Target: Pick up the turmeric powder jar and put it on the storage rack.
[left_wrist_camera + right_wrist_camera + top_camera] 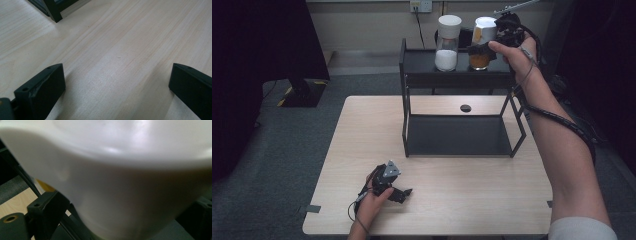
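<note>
The high view looks forward and down over the whole table [447, 200] and the black rack [457, 65]. The left gripper view skims low across the tabletop [120, 50], catching a rack foot [53, 11]. The right gripper view sits almost against a white jar lid [125, 182].

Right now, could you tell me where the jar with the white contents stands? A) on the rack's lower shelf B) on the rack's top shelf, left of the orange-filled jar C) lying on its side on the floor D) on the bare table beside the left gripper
B: in the high view the white-filled jar stands upright on the black rack's top shelf, left of the orange-filled jar at the right gripper.
</note>
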The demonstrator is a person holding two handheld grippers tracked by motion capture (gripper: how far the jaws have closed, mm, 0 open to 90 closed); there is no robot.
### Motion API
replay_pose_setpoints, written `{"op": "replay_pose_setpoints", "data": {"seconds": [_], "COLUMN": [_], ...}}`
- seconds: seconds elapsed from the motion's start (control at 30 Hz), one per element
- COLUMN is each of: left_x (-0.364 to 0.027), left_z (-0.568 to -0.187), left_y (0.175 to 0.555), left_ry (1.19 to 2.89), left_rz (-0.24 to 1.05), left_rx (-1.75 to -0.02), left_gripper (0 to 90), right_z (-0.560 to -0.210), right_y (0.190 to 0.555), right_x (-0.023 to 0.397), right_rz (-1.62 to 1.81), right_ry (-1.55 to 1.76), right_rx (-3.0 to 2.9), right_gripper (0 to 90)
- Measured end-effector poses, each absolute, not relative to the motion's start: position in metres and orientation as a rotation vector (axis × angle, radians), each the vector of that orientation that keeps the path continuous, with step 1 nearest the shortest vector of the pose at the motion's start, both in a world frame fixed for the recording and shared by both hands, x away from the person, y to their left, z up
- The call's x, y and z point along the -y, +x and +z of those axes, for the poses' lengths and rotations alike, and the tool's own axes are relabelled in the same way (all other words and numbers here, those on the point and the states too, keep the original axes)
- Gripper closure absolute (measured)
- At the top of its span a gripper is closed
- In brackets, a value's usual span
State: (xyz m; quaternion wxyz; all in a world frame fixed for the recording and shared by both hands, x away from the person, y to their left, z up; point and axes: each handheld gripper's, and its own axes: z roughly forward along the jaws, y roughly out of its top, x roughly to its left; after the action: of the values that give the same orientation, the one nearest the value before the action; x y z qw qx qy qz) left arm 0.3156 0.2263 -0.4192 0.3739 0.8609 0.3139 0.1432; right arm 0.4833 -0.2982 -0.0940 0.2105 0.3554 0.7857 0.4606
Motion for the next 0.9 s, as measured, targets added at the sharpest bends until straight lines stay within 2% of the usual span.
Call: {"op": "replay_pose_setpoints", "data": {"seconds": [0.33, 0.9], "left_x": [-0.226, -0.226], "left_z": [-0.419, -0.419], "left_y": [0.316, 0.316], "left_ry": [2.205, 2.205], "left_rz": [0.367, 0.367], "left_rx": [-0.804, -0.804], "left_gripper": [0.0, 0.0], "right_z": [-0.096, -0.112], "right_y": [0.466, 0.429], "right_x": [0.301, 0.305], "right_rz": [1.272, 1.318], "right_ry": [0.987, 1.0], "right_rx": [-2.159, -2.128], "right_gripper": [0.0, 0.1]}}
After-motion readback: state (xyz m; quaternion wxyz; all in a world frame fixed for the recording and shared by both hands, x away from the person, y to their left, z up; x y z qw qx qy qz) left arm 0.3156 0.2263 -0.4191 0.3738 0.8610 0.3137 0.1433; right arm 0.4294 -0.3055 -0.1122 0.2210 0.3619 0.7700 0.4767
